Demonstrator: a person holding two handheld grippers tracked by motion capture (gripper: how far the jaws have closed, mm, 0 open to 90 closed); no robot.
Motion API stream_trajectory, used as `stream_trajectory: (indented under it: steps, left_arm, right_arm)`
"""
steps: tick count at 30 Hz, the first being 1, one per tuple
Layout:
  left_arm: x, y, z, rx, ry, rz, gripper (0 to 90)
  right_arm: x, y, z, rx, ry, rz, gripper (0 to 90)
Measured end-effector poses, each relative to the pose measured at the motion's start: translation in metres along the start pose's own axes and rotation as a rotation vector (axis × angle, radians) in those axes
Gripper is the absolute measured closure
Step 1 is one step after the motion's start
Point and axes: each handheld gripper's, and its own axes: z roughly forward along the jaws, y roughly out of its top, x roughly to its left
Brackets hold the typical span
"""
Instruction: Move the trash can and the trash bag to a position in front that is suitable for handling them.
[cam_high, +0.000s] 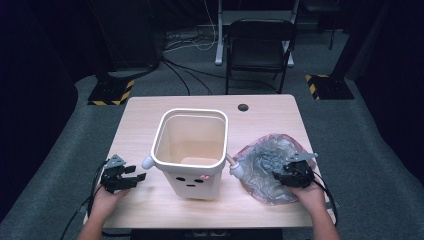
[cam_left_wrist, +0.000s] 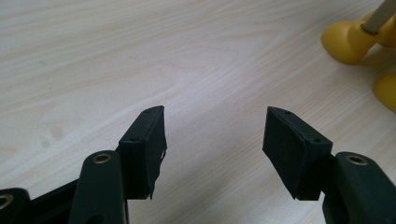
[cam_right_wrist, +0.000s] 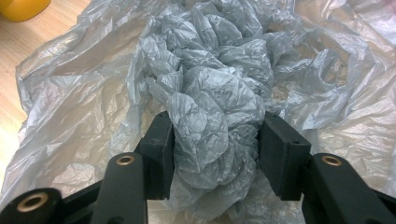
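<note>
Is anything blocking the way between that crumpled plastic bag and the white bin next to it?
Nothing visible does. The right gripper clamps the plastic bag just right of the bin, whose open top looks empty.

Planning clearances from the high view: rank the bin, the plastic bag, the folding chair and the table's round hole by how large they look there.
1. Bin.
2. Folding chair and plastic bag: they look alike, and the chair stands farther off, so unranked.
3. Round hole, smallest.
</note>
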Motion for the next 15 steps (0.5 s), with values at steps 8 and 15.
stream_trajectory:
  steps: [8,15]
  left_arm:
    - [-0.002,0.01,-0.02,-0.061,0.009,0.004,36.9]
    - [-0.003,0.021,-0.032,-0.077,-0.017,-0.029,36.4]
  right_arm:
    - [0.001,0.0,0.0,0.002,0.006,0.004,46.7]
    - [0.001,0.0,0.0,-0.004,0.005,0.011,42.8]
